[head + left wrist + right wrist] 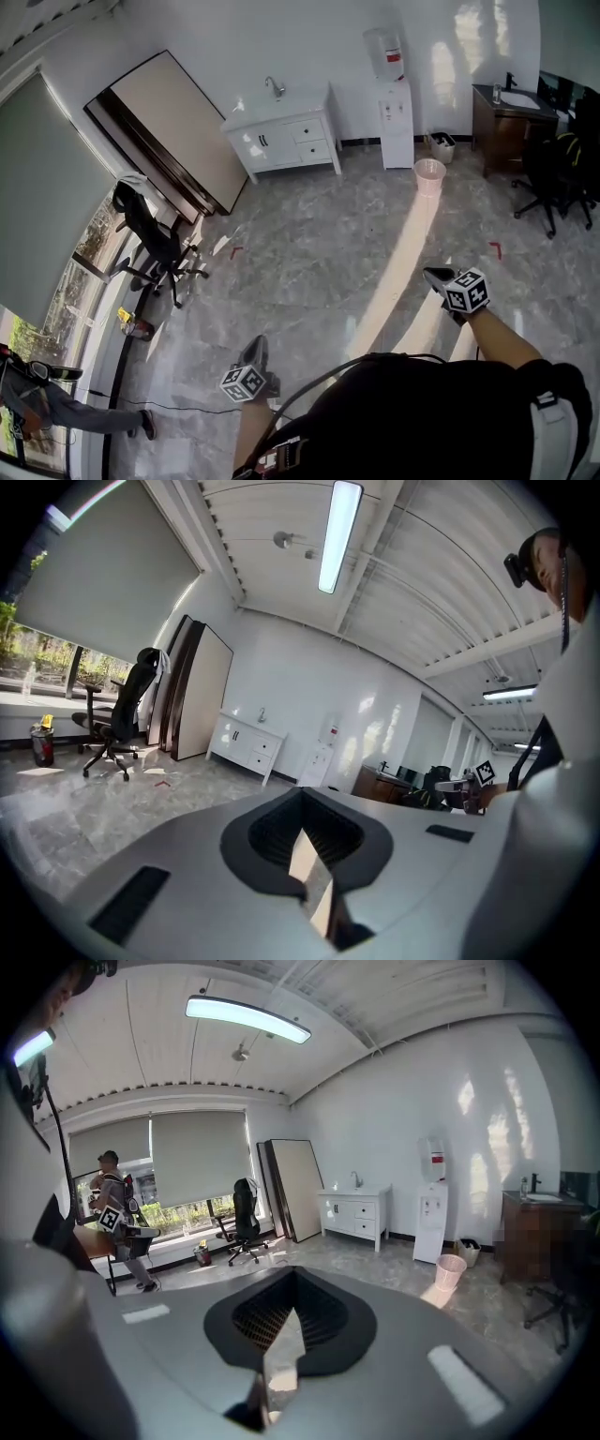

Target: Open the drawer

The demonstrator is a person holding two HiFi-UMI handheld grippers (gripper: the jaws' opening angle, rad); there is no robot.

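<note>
The white vanity cabinet with a sink and tap on top [281, 131] stands against the far white wall, well apart from both tools. Its 2 drawers [312, 140] are stacked in the right half, beside 2 small doors, and both are pushed in flush with the front.

The left tool [255, 352], with its black-and-white marker cube, is held low in front of the person in the head view. It points across the grey marbled floor [309, 253] towards the cabinet. In the left gripper view its jaws are pressed together with nothing between them, and the cabinet shows small beyond them. The right tool [437, 277] is held further forward on the person's right. Its jaws also meet in the right gripper view, and nothing is caught in them.

A tall white water dispenser with a red-labelled bottle [396, 111] stands just right of the cabinet. A pink round waste bin [429, 175] sits on the floor near it. A large beige board in a dark frame [173, 127] leans on the wall to the cabinet's left. A black swivel office chair [150, 239] stands by the window. A dark wooden unit with a basin [506, 122] is at the far right. Another person [42, 398] stands at the lower left edge by the window.
</note>
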